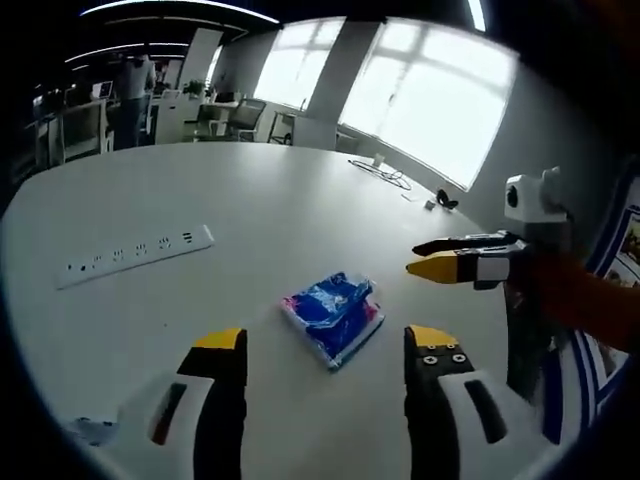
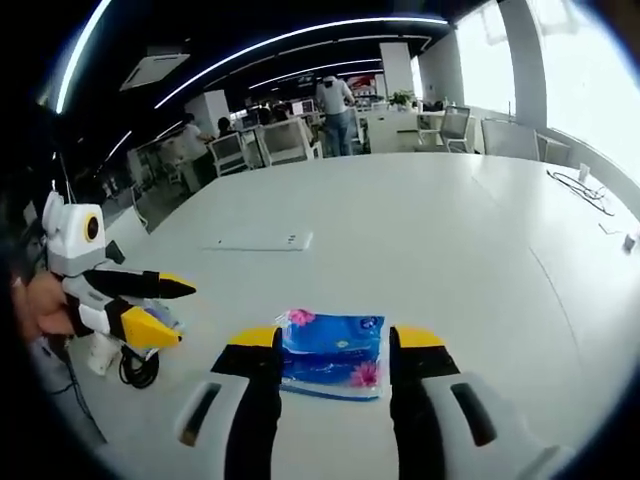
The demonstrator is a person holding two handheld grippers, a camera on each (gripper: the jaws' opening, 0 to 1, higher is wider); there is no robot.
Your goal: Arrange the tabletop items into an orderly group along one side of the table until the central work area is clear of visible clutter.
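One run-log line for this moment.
left hand-held gripper: open | right hand-held gripper: open | tissue pack: on table, ungrasped | power strip: untouched

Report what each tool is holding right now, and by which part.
Nothing is held. The left tool and right tool are both open, and the blue tissue pack lies loose on the white table.

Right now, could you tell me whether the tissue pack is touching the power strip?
Apart. The left gripper view shows bare table between the tissue pack and the power strip.
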